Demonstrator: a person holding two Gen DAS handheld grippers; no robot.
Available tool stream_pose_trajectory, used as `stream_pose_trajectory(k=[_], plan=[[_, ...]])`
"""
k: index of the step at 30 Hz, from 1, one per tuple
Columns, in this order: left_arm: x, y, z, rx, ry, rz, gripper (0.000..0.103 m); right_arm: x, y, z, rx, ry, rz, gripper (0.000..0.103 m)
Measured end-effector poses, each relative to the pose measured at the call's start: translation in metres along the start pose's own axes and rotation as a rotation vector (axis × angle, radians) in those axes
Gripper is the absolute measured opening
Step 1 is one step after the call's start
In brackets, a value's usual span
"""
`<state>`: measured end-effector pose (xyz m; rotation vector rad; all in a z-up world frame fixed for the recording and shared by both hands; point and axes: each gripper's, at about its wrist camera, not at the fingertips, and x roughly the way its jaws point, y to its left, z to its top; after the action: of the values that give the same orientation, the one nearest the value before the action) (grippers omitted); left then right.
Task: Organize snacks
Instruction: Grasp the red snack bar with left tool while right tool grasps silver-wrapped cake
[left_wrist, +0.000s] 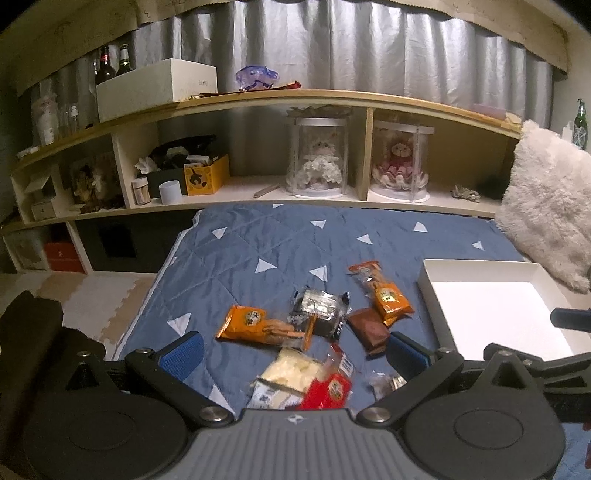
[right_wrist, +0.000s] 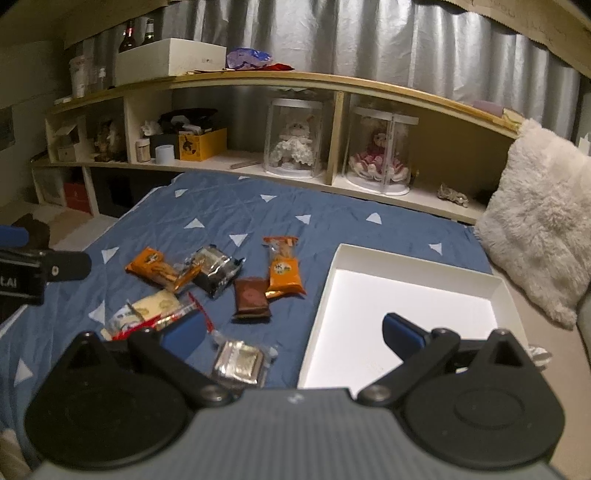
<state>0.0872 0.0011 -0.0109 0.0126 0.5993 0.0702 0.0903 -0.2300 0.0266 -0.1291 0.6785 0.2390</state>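
Left wrist view: a blue quilt (left_wrist: 258, 243) covers the bed below a wooden shelf (left_wrist: 295, 96). The left hand-held gripper (left_wrist: 293, 349), fingers wide apart and empty, hangs over the snack packets (left_wrist: 317, 332) at centre; a white box (left_wrist: 495, 314) sits lower right.

Right wrist view: the right hand-held gripper (right_wrist: 291, 332) is spread and empty, straddling the box's left rim, packets at centre left.

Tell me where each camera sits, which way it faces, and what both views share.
Left wrist: on the left gripper, over the snack pile, facing the shelf; both fingers open, right gripper's tip at the right edge.
Right wrist: on the right gripper, over the near edge of the white tray, facing the same shelf; fingers open, left gripper at the left edge.
Shared: blue blanket, brown packet, tray, pillow.
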Motion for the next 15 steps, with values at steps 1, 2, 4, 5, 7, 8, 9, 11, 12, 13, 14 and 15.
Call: stream_pose_trajectory(k=[1,2,4,5,7,8,9,11,12,13,14,15], plan=[[0.006,0.000,0.003,0.006,0.004,0.007,0.103,0.006,0.000,0.002,0.006,0.007,0.004,0.102],[0.012,-0.001,0.005,0.013,0.009,0.014,0.103,0.012,0.001,0.004,0.013,0.016,0.009,0.102],[0.023,-0.001,0.008,0.030,0.020,0.019,0.103,0.022,0.001,0.007,0.030,0.027,0.024,0.102],[0.029,-0.002,0.010,0.040,0.027,0.022,0.103,0.028,0.001,0.009,0.042,0.034,0.033,0.102],[0.040,-0.003,0.012,0.061,0.040,0.030,0.103,0.039,0.001,0.012,0.060,0.046,0.039,0.102],[0.046,-0.004,0.013,0.074,0.047,0.038,0.103,0.045,0.001,0.013,0.066,0.052,0.041,0.102],[0.052,-0.004,0.013,0.088,0.055,0.048,0.103,0.052,0.002,0.013,0.071,0.059,0.043,0.102],[0.063,-0.003,0.013,0.106,0.071,0.058,0.103,0.064,0.005,0.013,0.074,0.079,0.035,0.102],[0.067,-0.002,0.013,0.109,0.079,0.060,0.103,0.069,0.006,0.010,0.074,0.084,0.029,0.102],[0.073,-0.001,0.013,0.113,0.090,0.057,0.103,0.073,0.008,0.009,0.075,0.090,0.023,0.102],[0.079,0.000,0.012,0.117,0.102,0.054,0.103,0.078,0.008,0.006,0.078,0.095,0.023,0.102],[0.083,0.001,0.012,0.122,0.110,0.052,0.103,0.082,0.009,0.003,0.087,0.097,0.030,0.102]])
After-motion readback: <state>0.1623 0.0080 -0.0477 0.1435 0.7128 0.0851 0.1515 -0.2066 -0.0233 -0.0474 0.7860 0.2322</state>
